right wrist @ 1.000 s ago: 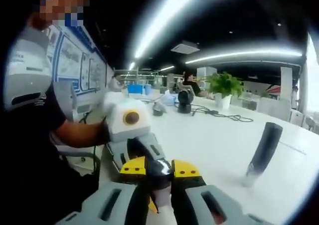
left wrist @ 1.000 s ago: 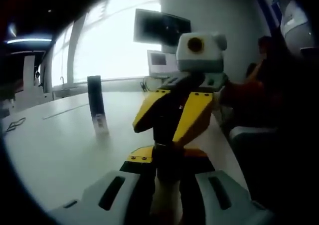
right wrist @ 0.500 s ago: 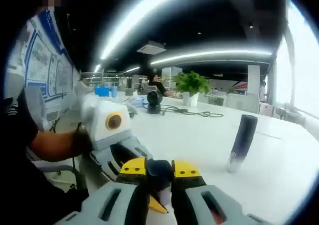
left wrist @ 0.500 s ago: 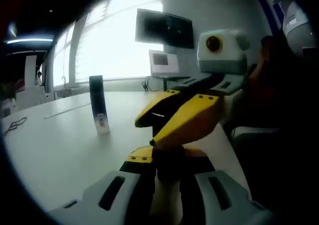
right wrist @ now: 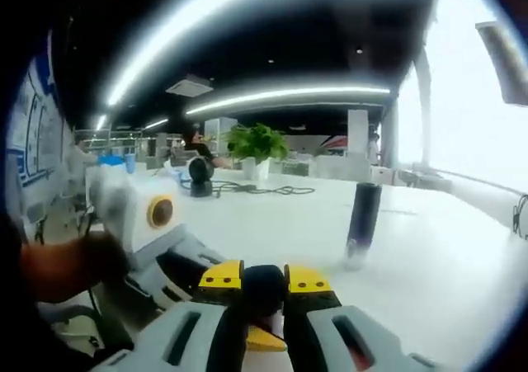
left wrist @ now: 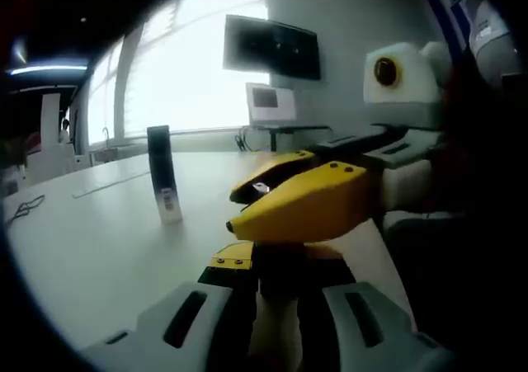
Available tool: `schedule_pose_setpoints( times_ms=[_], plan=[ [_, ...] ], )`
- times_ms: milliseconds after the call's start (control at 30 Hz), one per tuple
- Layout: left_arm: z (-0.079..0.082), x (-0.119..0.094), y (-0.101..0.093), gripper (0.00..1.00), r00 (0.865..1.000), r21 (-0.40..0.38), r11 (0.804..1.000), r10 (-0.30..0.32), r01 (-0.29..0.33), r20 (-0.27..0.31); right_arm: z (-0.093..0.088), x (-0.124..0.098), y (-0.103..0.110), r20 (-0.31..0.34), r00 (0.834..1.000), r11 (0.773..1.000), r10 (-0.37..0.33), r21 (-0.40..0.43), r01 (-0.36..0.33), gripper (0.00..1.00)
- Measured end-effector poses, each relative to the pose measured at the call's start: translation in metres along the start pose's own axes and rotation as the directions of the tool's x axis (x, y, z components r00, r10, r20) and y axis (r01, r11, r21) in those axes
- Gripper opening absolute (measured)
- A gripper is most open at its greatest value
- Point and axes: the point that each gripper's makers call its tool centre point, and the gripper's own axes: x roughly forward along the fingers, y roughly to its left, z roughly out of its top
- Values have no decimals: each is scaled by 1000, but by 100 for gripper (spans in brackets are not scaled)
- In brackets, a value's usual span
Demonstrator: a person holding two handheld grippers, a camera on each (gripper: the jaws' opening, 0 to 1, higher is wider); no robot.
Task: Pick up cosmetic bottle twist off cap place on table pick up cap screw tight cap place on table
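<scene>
Grippers meet over the near table point(right wrist: 429, 265): left gripper point(left wrist: 272, 261) clenches the bottle point(left wrist: 276, 343), right gripper point(right wrist: 264, 283) the dark cap point(right wrist: 264, 289). Far off, a tube point(right wrist: 361, 223) stands.

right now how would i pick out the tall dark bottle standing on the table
Start at the long white table running toward the bright windows. Out on its open middle, beyond both grippers, one slim upright cosmetic bottle stands alone. Its body is dark with a pale band at the foot, and nothing else that tall stands near it.
</scene>
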Motion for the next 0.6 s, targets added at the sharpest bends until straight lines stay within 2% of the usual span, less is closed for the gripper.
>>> schedule_pose_setpoints(
  times_ms=[133,300,333,400,433,533,567,600],
  plan=[
    [0,0,1,8,1000,-9,1000,-4,4,1,0,0,-1,8,1000,1000,-10,8,10,10],
    [0,1,3,8,1000,-32,999,-8,8,0,1,4,1,51,991,991,125,31,-127,12],
    [-1,1,2,8,1000,-29,999,-12,12,1,0,4,2,45,987,986,153,62,-156,12],
    [0,1,1,8,1000,-26,1000,-11,11,1,4,3,-2,66,985,986,162,34,-165,17],
    [0,1,0,8,1000,-26,1000,-11,11,1,10,1,0,89,977,980,196,5,-197,20],
    [-1,1,1,8,1000,-28,1000,-12,12,1,22,-4,-2,121,959,967,256,-19,-256,20],
    [-1,2,2,8,1000,-27,1000,-12,12,1,26,-6,-5,127,947,955,295,-2,-298,20],
    [-1,2,2,8,1000,-28,1000,-13,13,1,28,-6,-8,131,944,950,303,29,-309,19]
  ],
)
